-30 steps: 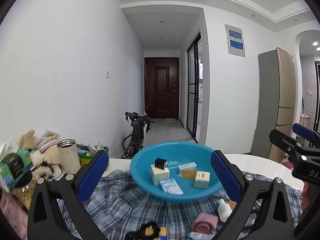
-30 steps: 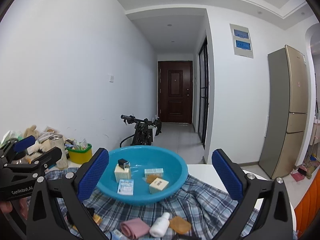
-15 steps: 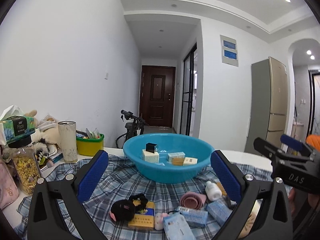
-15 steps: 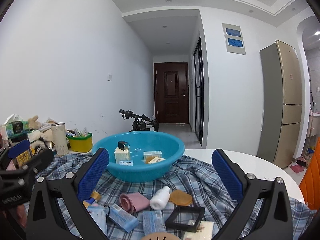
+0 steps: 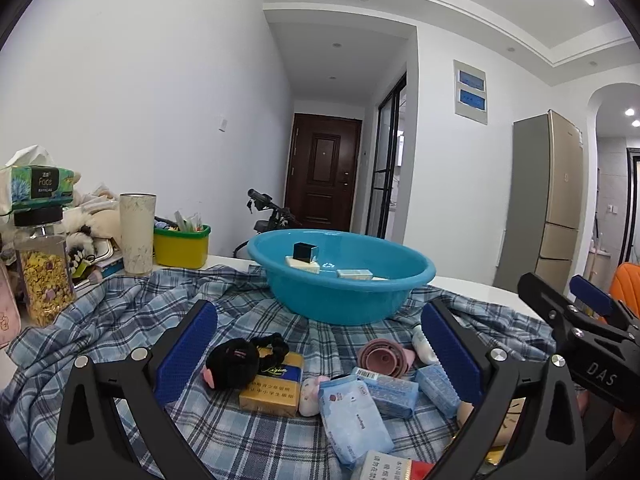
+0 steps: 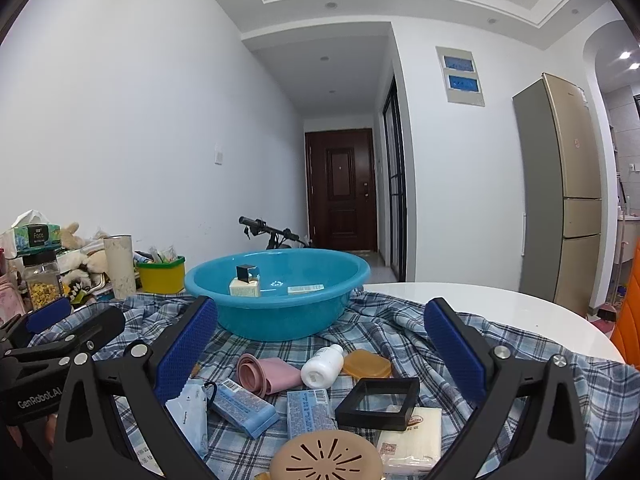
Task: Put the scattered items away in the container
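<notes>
Left wrist view: the white carton [image 5: 384, 466] at the bottom edge is cut off, its print unreadable. The white bottle [image 5: 421, 345] is mostly hidden behind the left gripper's blue pad. A tan round object [image 5: 498, 416] shows only partly behind the gripper frame; what it is cannot be told.

Both views: the blue basin [image 6: 280, 312] wall conceals the lower parts of the boxes inside it; their labels are too small to read.

Right wrist view: the beige slotted disc [image 6: 326, 458] is cropped by the bottom edge. The white packet [image 6: 188, 412] is partly covered by the gripper's finger. Behind the basin, the bicycle [image 6: 272, 234] shows only its handlebars.
</notes>
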Demonstrator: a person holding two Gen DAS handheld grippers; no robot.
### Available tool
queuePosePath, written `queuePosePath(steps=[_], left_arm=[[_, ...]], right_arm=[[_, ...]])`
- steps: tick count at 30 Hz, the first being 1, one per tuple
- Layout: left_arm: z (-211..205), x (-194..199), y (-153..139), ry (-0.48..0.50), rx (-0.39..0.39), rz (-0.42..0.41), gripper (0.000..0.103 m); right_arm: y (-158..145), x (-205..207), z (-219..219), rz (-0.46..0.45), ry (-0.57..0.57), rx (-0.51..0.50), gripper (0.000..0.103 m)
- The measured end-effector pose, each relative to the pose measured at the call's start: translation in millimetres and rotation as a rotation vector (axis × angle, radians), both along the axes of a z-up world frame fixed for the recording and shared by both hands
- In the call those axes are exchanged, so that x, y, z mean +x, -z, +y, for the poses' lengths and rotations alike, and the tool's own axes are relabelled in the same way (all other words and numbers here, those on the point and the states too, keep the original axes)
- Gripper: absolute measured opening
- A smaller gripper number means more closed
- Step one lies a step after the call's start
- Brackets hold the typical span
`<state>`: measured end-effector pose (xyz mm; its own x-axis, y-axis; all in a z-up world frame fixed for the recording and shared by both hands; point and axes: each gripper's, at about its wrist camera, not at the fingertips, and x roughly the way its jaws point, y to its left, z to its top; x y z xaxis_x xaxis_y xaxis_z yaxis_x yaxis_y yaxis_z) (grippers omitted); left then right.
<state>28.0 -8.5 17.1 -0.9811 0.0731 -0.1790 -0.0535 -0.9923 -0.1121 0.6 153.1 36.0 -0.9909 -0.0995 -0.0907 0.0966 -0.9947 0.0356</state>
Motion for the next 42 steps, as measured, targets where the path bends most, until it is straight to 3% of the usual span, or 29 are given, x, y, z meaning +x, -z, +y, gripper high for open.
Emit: queuePosePath(steps=[9,14,19,22,25,31,42], left_arm=[[7.2,7.8,5.6,-0.027,-0.048,0.053,0.103],[6.8,-1.3,7.8,-0.065,-0.061,0.006,0.103],[9.1,-21.9,15.8,-0.087,-0.085,-0.116,0.103],[13.5,-16.1,15.1,-0.080,-0.101,-0.084,0.103],[16.0,-22.6,17.3,-0.052,-0.108,-0.113,0.103],[15.2,-19.7,17.0,-0.056,-0.106,-0.104,0.103],[15.0,-19.5,16.6,-0.056,-0.106,-0.104,0.103]], right_arm=[[8.3,2.1,-1.5,0.012,-0.007,0.015,0.103],[9.9,-2.3,3.1,-0.010,0.025,-0.001,0.103],[13.9,-20.5,11.9,-0.104,0.025,-0.036,0.103],[17.2,-28.9,15.5,-0.153,0.042,-0.048,0.103],[19.8,-33.9,12.1,-0.182,0.057,-0.029,0.103],[23.3,-34.9,-8.8,-0.191,0.021,0.066,0.102],[24.0,-37.0,-8.5,-0.208,0.047,0.053,0.103]])
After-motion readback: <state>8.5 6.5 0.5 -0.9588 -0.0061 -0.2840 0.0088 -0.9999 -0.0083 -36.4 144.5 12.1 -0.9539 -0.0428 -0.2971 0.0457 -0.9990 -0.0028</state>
